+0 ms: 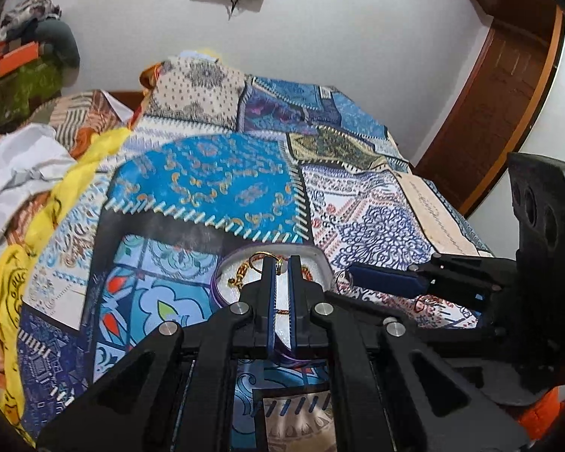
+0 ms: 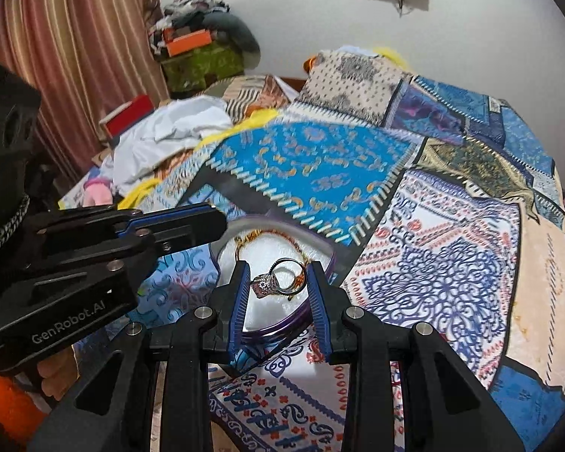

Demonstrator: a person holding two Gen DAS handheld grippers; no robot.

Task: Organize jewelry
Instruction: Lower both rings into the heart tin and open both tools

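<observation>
Right tongs (image 2: 278, 282) pinch a silver ring (image 2: 278, 280) with a pink stone just above the white, purple-rimmed tray (image 2: 282, 329) on the bed's patchwork quilt (image 2: 433, 226). Left tongs (image 1: 281, 263) are closed on a gold chain (image 1: 252, 267) over that tray.

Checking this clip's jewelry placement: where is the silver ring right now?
In the right wrist view the silver ring sits clamped between the right tool's blue pads, just above the white-lined box on the patchwork bedspread.
</observation>
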